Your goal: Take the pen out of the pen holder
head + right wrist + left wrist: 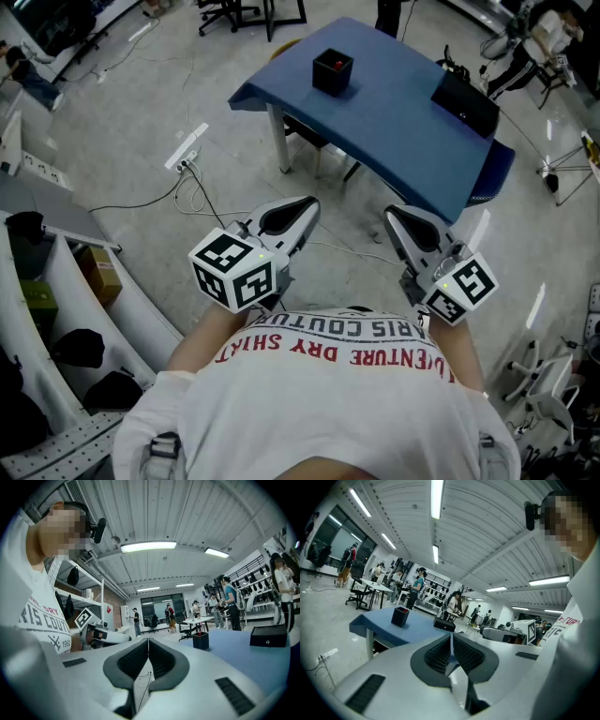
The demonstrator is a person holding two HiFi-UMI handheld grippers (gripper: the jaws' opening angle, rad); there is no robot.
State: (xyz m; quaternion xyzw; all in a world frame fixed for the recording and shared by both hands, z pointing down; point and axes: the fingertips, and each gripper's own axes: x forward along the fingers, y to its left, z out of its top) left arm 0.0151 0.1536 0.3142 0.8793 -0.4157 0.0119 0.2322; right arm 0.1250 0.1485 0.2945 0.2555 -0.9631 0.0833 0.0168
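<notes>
A black square pen holder (332,72) stands on a blue table (394,131) ahead of me, with the red tip of a pen (337,65) showing inside it. My left gripper (305,204) and right gripper (394,216) are side by side close to my chest, over the floor and short of the table. Both are shut with nothing between their jaws. In the left gripper view the pen holder (400,616) is far off to the left of the shut jaws. In the right gripper view the pen holder (200,640) is to the right, with the pen (199,633) poking out.
A flat black box (466,103) lies on the table's right part. On the floor left of the table are a power strip (185,150) and cables. White curved shelves (66,309) with boxes stand at my left. People, desks and chairs fill the room behind the table.
</notes>
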